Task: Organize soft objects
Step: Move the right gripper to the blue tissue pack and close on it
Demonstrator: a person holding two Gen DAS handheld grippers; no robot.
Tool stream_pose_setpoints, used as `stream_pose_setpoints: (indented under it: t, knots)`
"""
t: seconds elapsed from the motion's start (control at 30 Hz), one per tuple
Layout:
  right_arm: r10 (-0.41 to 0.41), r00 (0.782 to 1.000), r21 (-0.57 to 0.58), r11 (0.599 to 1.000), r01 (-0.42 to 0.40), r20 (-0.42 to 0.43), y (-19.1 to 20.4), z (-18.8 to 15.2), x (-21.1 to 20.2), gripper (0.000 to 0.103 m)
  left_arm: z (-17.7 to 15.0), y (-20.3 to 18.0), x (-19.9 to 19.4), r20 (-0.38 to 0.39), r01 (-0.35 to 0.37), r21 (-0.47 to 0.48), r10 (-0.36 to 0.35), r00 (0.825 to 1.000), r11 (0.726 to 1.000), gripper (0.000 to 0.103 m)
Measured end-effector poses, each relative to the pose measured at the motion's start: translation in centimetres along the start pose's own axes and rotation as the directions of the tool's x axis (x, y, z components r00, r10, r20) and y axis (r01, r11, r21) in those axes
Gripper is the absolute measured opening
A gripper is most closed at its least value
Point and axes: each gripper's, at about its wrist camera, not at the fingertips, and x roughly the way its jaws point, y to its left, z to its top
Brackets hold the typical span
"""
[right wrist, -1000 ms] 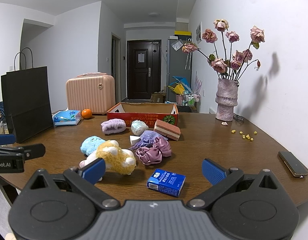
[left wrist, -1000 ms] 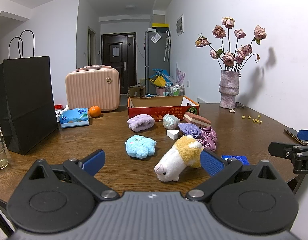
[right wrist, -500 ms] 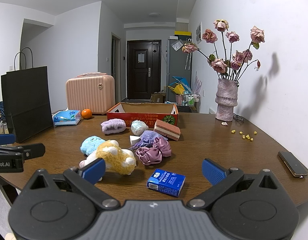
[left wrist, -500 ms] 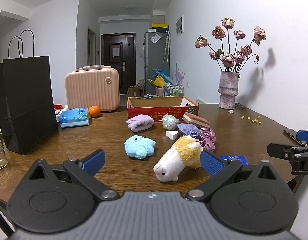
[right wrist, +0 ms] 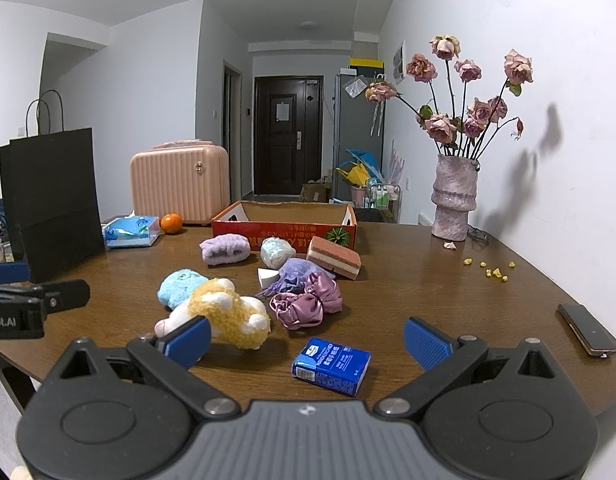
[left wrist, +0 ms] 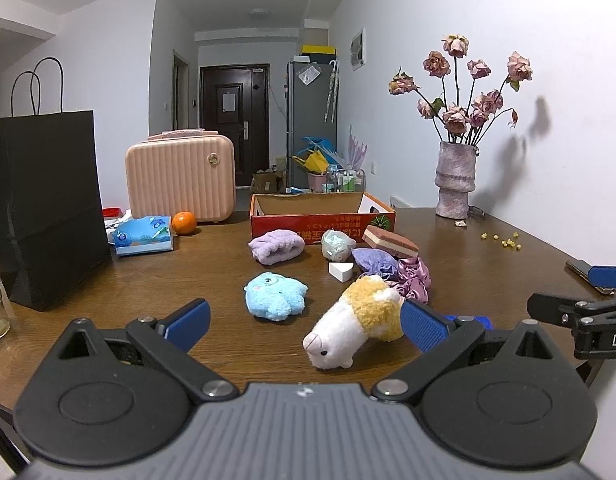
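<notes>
— Plush toys first, left wrist view?
— Yellow-and-white plush (left wrist: 357, 322) lies near, blue plush (left wrist: 275, 297) to its left, cardboard box (left wrist: 323, 216) far behind. Left gripper (left wrist: 304, 322) is spread wide, holding nothing.
— Right wrist view?
— Blue packet (right wrist: 331, 365) lies nearest (scrunchies (right wrist: 306, 306) beyond it). Right gripper (right wrist: 306, 338) gapes, touching nothing.

— Could any lettering be read?

— Little. In the right wrist view the left gripper (right wrist: 36, 300) carried white letters "obot.AI", cut off at the frame edge. In the left wrist view the right gripper (left wrist: 579, 312) showed "D A".

— And the red cardboard box (right wrist: 284, 232)?

— Yellow characters ran along its front, upside down, not legible. The blue tissue pack (right wrist: 331, 364) bore white print too small to make out.
</notes>
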Motion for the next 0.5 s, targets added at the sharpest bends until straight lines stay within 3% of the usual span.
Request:
stream_pose_setpoints:
  t: [0.5]
  knots:
    - [-0.001,0.999,0.0,1.0,0.001,-0.054,-0.3,0.1,3.5,0.103,-0.1,0.1,4.5,-0.06,0.011,-0.008,-0.012,0.998,1.0,0.103]
